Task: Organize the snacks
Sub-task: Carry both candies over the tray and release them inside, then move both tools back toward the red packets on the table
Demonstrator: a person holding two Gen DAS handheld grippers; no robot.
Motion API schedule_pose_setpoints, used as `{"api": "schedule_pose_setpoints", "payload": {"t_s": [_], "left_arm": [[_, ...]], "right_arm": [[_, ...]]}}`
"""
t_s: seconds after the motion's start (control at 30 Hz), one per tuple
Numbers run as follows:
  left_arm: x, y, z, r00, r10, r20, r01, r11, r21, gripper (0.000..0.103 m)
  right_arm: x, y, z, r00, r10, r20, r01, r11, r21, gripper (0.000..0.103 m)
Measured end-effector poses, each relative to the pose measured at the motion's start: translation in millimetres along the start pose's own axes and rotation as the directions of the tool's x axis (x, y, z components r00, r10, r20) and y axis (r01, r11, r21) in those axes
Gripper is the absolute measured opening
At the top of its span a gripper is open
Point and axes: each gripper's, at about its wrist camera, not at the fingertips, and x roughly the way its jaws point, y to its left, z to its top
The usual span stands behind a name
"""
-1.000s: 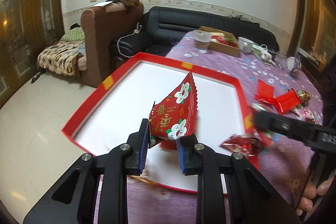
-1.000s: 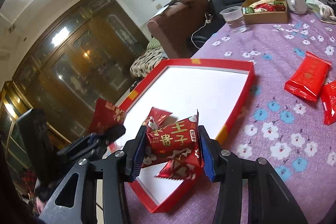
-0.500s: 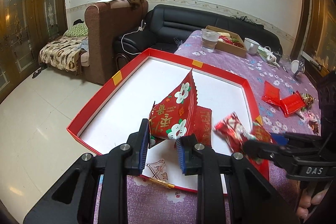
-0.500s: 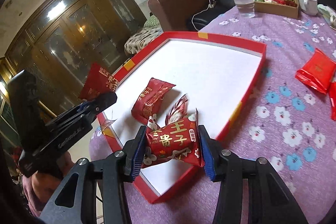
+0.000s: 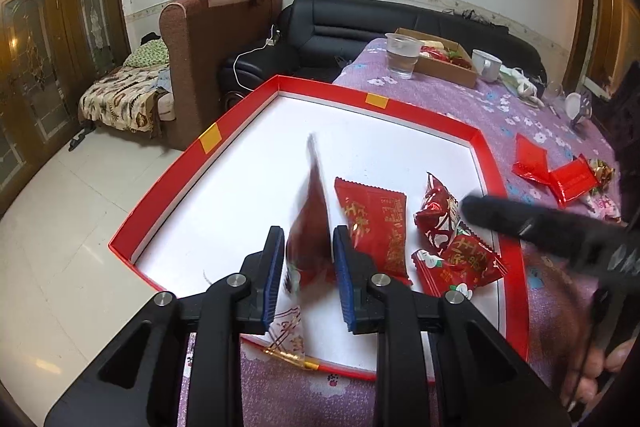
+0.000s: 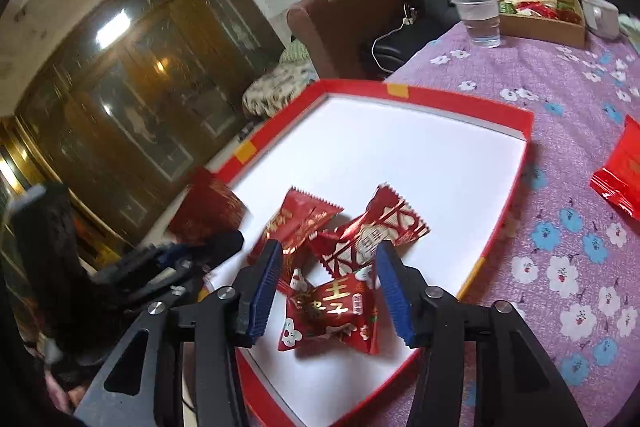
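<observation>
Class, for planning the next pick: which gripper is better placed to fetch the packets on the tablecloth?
Right. Both the right gripper and left gripper have just been opening, a packet loose between each one's jaws. The tablecloth packets lie past the tray rim, on the right gripper's side.

A clear plastic cup [image 5: 402, 54] stands beside a white mug [image 5: 486, 64] before the black sofa [image 5: 360, 27].
</observation>
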Motion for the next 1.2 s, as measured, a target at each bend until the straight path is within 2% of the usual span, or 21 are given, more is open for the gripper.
{"api": "schedule_pose_setpoints", "payload": {"t_s": [0.03, 0.07, 0.1, 0.13, 0.27, 0.43, 0.63, 0.7, 0.8, 0.87, 0.97, 1.2], "left_arm": [[-0.6, -1.9, 0.8, 1.000, 0.013, 0.002, -0.013, 1.000, 0.004, 0.042], [-1.9, -3.3, 1.2, 1.000, 0.027, 0.009, -0.027, 1.000, 0.004, 0.060], [-5.2, -5.1, 1.7, 0.999, 0.044, 0.030, -0.044, 0.999, 0.004, 0.070], [-10.3, -7.4, 2.3, 0.996, 0.059, 0.061, -0.060, 0.998, 0.006, 0.072], [-24.2, -21.2, 6.0, 0.992, 0.048, 0.118, -0.052, 0.998, 0.034, 0.073], [-30.5, -50.6, 3.8, 0.993, -0.014, 0.120, 0.000, 0.993, 0.116, 0.075], [-43.2, -96.4, -1.5, 0.989, -0.081, 0.124, 0.050, 0.970, 0.236, 0.076], [-47.1, -112.4, -4.8, 0.988, -0.103, 0.118, 0.067, 0.958, 0.279, 0.079], [-51.3, -131.0, -8.4, 0.986, -0.128, 0.109, 0.087, 0.942, 0.325, 0.079], [-53.6, -143.3, -11.6, 0.984, -0.149, 0.097, 0.107, 0.931, 0.349, 0.079], [-56.8, -162.1, -17.6, 0.979, -0.191, 0.069, 0.152, 0.913, 0.378, 0.079], [-61.0, -210.9, -32.0, 0.965, -0.263, 0.000, 0.231, 0.846, 0.481, 0.079]], "right_arm": [[-7.8, -4.5, 1.6, 1.000, 0.003, 0.029, -0.004, 1.000, 0.018, 0.057], [-14.6, -9.0, 2.7, 0.999, 0.004, 0.050, -0.006, 0.999, 0.034, 0.058], [-19.5, -12.8, 3.7, 0.998, 0.004, 0.061, -0.007, 0.999, 0.046, 0.058], [-24.2, -16.3, 3.7, 0.998, 0.001, 0.071, -0.005, 0.998, 0.055, 0.058], [-42.3, -28.8, 3.5, 0.995, -0.012, 0.095, 0.004, 0.996, 0.087, 0.058], [-79.6, -51.3, 2.0, 0.989, -0.046, 0.140, 0.027, 0.991, 0.133, 0.062], [-150.2, -99.2, -10.5, 0.961, -0.168, 0.220, 0.123, 0.971, 0.207, 0.067], [-178.3, -118.6, -18.5, 0.943, -0.225, 0.246, 0.167, 0.957, 0.236, 0.067], [-220.1, -152.9, -35.0, 0.910, -0.323, 0.258, 0.241, 0.922, 0.304, 0.075], [-245.9, -176.4, -47.7, 0.884, -0.402, 0.239, 0.307, 0.884, 0.351, 0.076], [-274.4, -203.1, -64.5, 0.861, -0.470, 0.196, 0.370, 0.841, 0.395, 0.076], [-308.2, -228.5, -84.9, 0.862, -0.475, 0.179, 0.346, 0.808, 0.477, 0.077]]}}
